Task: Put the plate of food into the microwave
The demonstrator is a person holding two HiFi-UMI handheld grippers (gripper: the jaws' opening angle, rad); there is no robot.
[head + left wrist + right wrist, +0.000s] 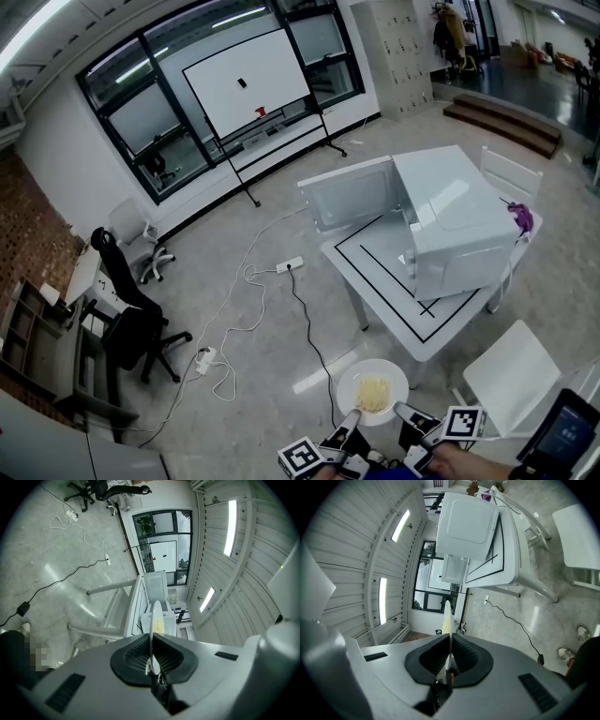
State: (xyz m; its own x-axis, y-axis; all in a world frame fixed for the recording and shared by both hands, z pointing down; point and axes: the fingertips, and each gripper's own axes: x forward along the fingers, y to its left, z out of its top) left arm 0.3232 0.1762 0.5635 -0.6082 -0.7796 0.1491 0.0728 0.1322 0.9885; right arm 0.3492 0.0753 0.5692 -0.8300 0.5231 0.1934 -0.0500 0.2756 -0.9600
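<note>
A white plate (pixel 372 392) with pale yellow food (pixel 373 393) hangs over the floor at the bottom of the head view. My left gripper (pixel 351 419) is shut on its near left rim and my right gripper (pixel 401 410) on its near right rim. Each gripper view shows the plate (pixel 155 634) (pixel 448 625) edge-on, pinched between the black pads. The white microwave (pixel 457 223) stands on a white table (pixel 394 300) ahead, door (pixel 349 192) swung open to the left.
White chairs stand to the right of the table (pixel 511 379) and behind it (pixel 511 173). A black cable (pixel 314 347) and a white power strip (pixel 290 265) lie on the floor. A black office chair (pixel 131 309) sits at left. A purple thing (pixel 521 217) lies beside the microwave.
</note>
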